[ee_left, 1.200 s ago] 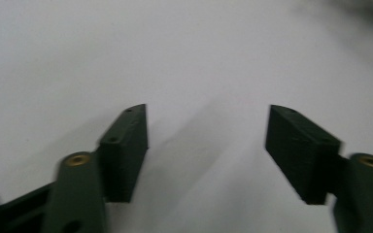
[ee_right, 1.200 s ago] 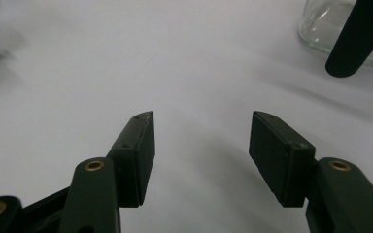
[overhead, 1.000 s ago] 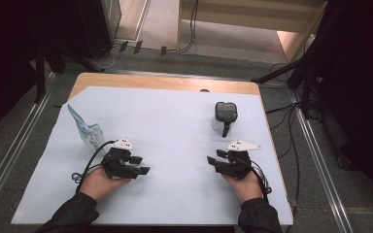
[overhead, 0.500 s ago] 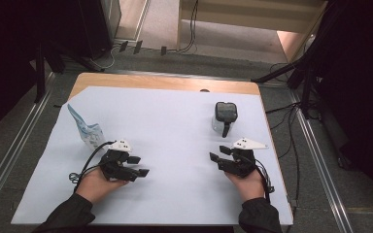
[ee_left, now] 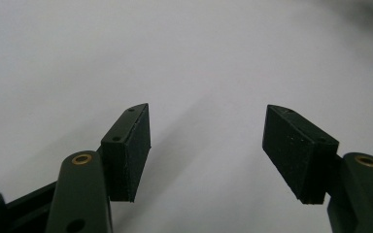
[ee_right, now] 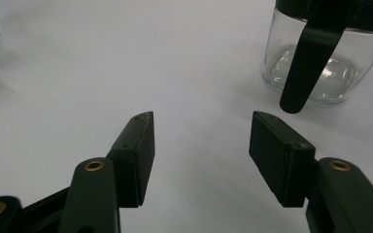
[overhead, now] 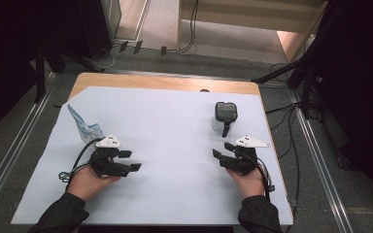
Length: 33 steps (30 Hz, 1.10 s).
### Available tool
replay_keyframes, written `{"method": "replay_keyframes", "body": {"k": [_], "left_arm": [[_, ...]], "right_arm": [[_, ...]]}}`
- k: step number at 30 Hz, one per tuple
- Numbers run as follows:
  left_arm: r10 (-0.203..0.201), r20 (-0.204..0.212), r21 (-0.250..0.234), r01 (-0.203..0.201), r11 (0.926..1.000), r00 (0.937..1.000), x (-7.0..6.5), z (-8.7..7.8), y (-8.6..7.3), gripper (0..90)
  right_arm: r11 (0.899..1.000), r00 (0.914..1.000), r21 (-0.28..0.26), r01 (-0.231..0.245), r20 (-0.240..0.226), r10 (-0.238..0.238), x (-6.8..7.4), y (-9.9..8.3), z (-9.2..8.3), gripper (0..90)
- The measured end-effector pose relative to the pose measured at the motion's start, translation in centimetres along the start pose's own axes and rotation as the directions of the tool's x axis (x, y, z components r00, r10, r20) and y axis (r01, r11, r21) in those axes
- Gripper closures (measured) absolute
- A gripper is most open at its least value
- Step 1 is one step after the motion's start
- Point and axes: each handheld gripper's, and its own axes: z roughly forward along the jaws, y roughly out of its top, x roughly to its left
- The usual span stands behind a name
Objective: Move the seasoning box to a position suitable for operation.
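Resting low over the tabletop: both grippers, each held in one of the person's hands, near edge of the scene.
Left gripper [overhead: 129,160]: at the near left, its fingers [ee_left: 128,145] stood apart with nothing between them; they had just been opening a little. Only bare white covering lay under them in the left gripper view.
Right gripper [overhead: 222,149]: at the near right, its fingers [ee_right: 136,145] stood apart and empty; they had just been opening.
Glass jar [overhead: 225,119]: upright on the right part of the tabletop, just beyond the right gripper and apart from it; clear glass, black lid, a black handle hanging down its near side. In the right gripper view the jar [ee_right: 320,53] stood beyond the right-hand finger, untouched.
Crumpled packet [overhead: 82,125]: pale blue and white, on the left, just beyond the left gripper, not touching it.
Tabletop [overhead: 165,83]: wooden, covered almost wholly by a white sheet [overhead: 165,131]; a bare wooden strip showed at the far edge.
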Motion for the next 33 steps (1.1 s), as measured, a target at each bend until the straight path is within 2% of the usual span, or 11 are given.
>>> {"method": "replay_keyframes", "body": {"k": [3, 11, 13, 14, 17, 18, 23, 25, 28, 29, 33], "left_arm": [[-0.016, 0.011, -0.011, 0.016, 0.9998, 0.9998, 0.2, -0.2, 0.0, 35.5], [-0.001, 0.032, -0.012, 0.001, 0.9999, 0.9995, -0.3, -0.2, 0.3, 35.5], [0.004, 0.023, -0.006, -0.003, 1.0000, 0.9997, -0.6, -0.2, 0.5, 35.5], [0.004, 0.023, -0.006, -0.003, 1.0000, 0.9997, -0.6, -0.2, 0.5, 35.5], [0.012, 0.023, -0.008, -0.012, 0.9999, 0.9997, -0.7, -0.3, 0.6, 35.5], [0.013, 0.028, -0.010, -0.012, 0.9999, 0.9995, -0.8, -0.3, 0.6, 35.6], [0.022, 0.028, 0.010, -0.023, 0.9997, 0.9993, -1.0, -0.1, 0.7, 35.6], [0.023, 0.040, 0.009, -0.024, 0.9997, 0.9989, -1.1, 0.0, 0.7, 35.6], [0.022, 0.038, 0.005, -0.022, 0.9997, 0.9991, -1.2, 0.0, 0.7, 35.6], [0.019, 0.040, 0.001, -0.019, 0.9998, 0.9990, -1.3, 0.0, 0.7, 35.6], [0.013, 0.031, 0.008, -0.013, 0.9999, 0.9994, -1.3, -0.1, 0.4, 35.6]], "right_arm": [[1.000, 0.9996, 0.004, -0.010, 0.028, 0.010, -0.1, 0.0, 0.1, 40.6], [0.999, 0.9936, -0.018, -0.039, 0.105, 0.041, -0.7, 1.4, 0.1, 35.8], [0.995, 0.9890, -0.033, -0.093, 0.113, 0.096, -1.3, 2.0, 0.3, 30.2], [0.995, 0.9890, -0.033, -0.093, 0.113, 0.096, -1.3, 2.0, 0.3, 30.2], [0.993, 0.9815, -0.068, -0.096, 0.160, 0.105, -1.7, 2.6, 0.6, 21.7], [0.991, 0.9706, -0.052, -0.122, 0.203, 0.130, -2.0, 3.2, 1.1, 14.1], [0.984, 0.9637, -0.090, -0.155, 0.206, 0.170, -2.8, 3.9, 1.7, 10.5], [0.984, 0.9524, -0.071, -0.166, 0.247, 0.178, -3.3, 4.5, 2.6, 6.4], [0.983, 0.9474, -0.075, -0.170, 0.262, 0.184, -3.5, 4.9, 3.2, 5.7], [0.982, 0.9410, -0.070, -0.175, 0.281, 0.188, -3.6, 5.2, 3.9, 4.2], [0.979, 0.9365, -0.076, -0.188, 0.286, 0.202, -3.9, 5.8, 5.3, 3.8]]}}
